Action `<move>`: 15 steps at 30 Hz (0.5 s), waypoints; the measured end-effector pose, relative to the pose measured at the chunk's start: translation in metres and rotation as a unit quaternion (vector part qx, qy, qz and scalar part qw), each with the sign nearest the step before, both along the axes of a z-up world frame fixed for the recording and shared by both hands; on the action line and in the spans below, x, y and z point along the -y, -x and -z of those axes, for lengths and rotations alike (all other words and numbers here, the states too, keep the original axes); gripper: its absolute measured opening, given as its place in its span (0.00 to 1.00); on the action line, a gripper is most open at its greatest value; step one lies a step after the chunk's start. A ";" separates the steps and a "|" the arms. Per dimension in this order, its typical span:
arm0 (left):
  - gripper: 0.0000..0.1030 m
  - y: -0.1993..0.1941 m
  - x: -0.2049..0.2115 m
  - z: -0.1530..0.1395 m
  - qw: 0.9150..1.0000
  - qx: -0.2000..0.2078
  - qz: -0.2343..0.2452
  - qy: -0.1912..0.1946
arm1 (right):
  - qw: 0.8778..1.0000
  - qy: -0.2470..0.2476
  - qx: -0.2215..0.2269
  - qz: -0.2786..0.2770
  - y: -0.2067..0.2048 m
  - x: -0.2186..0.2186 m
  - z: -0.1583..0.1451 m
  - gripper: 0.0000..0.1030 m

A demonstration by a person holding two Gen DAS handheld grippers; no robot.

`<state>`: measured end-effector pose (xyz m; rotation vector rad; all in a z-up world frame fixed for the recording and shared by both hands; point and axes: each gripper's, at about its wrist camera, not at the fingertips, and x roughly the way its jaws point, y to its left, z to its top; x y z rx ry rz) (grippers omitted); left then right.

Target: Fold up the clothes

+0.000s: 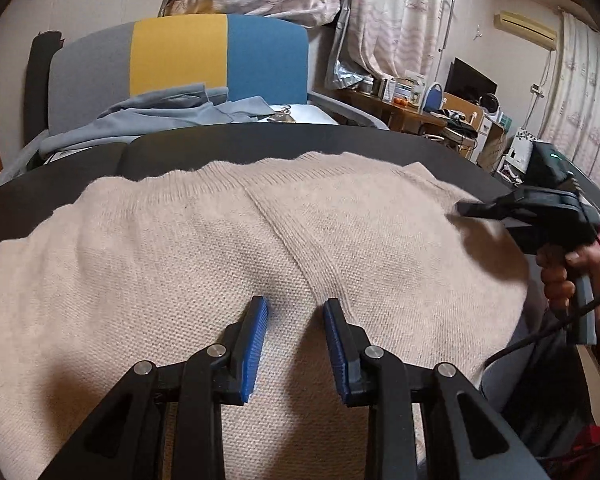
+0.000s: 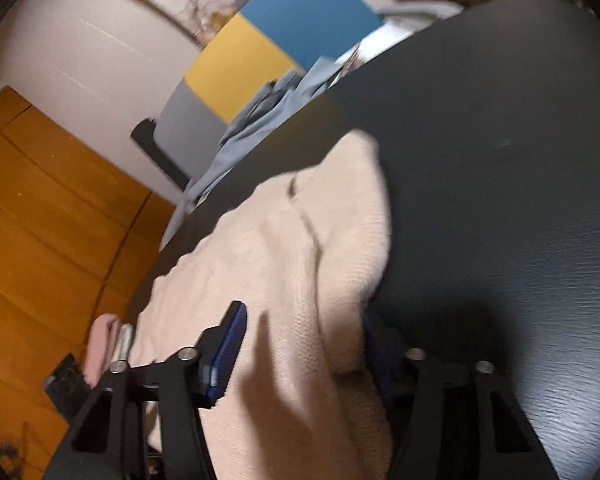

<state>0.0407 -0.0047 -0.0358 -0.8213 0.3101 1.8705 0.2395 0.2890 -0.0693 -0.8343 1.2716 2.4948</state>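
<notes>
- The beige knit sweater [image 1: 260,240] lies spread flat over the dark worktop [image 1: 228,144], covering most of it; its ribbed hem runs along the far side, a little short of the worktop's far edge.
- The left gripper [image 1: 295,312] sits above the middle of the sweater with its jaws partly apart. The blue pads [image 1: 256,344] are clear of each other, and only flat knit shows in the gap, nothing pinched or lifted. Whether the fingertips touch the cloth I cannot tell.
- In the left wrist view, the right gripper [image 1: 496,208] shows at the sweater's right edge, held by a hand [image 1: 568,276] on its pistol-style handle.
- In the right wrist view, which is blurred, the right gripper [image 2: 300,320] has its jaws standing apart with a raised fold of the sweater [image 2: 300,264] lying between them. The left pad is clear of the cloth, and the right finger is mostly hidden behind the fold, so no clamping is visible.
- That fold rises at the sweater's edge, beside bare worktop [image 2: 500,180].
- Beyond the worktop stands a chair [image 1: 180,52] with grey, yellow and blue panels, and grey-blue clothes [image 1: 160,116] are heaped on its seat.
</notes>
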 end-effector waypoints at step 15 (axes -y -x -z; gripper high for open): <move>0.13 -0.069 0.022 -0.004 0.998 -0.030 0.052 0.007 | 0.999 0.000 -0.006 0.031 0.006 0.004 0.012 0.18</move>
